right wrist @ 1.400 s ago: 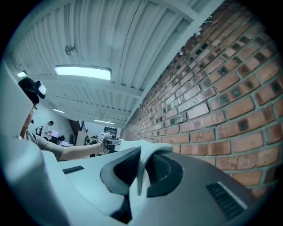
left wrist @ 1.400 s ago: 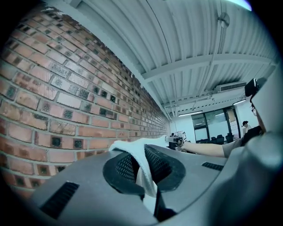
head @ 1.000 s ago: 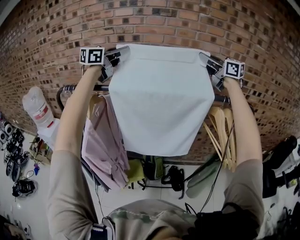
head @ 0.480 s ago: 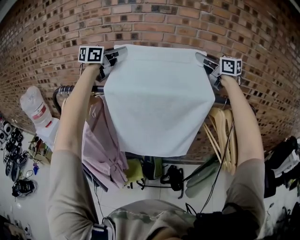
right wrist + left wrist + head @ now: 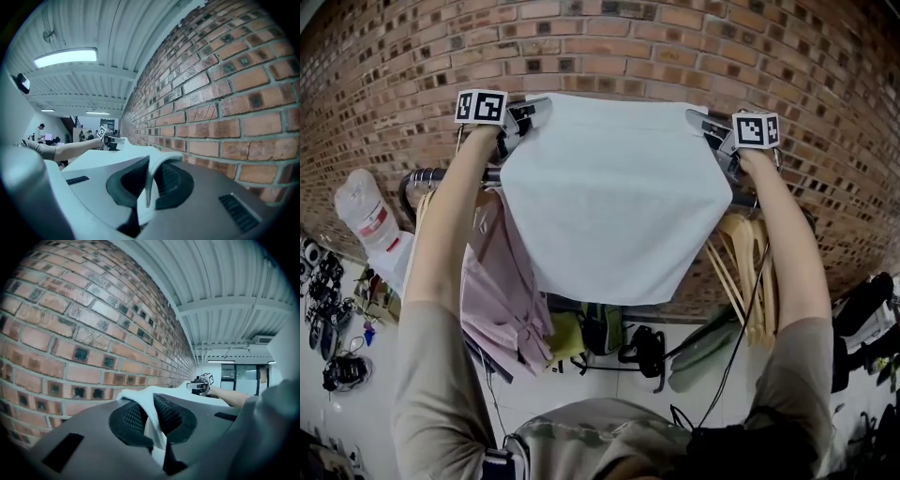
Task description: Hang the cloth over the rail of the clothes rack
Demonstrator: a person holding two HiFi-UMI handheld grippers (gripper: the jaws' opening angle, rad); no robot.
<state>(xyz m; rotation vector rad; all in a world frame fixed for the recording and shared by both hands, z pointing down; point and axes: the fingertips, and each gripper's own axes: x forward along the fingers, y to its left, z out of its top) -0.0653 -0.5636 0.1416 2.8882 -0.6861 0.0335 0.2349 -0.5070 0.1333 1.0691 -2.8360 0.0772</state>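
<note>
Curving down at nine o'clock in the head view, the dark metal rail (image 5: 427, 174) carries a limp pink garment (image 5: 502, 291) just beside the left edge of the cloth (image 5: 614, 202). At ten o'clock the left gripper (image 5: 528, 112) has its mesh-textured black jaws clamped on the cloth's upper left corner. The cloth is a smooth pale sheet stretched flat, its top edge above the rail and its lower edge hanging free. The rough brick wall (image 5: 609, 47) stands close behind, leaving little room at twelve o'clock. At two o'clock the right gripper (image 5: 705, 125) pinches the upper right corner tight. Bare wooden hangers (image 5: 748, 272) crowd the rail at four o'clock.
</note>
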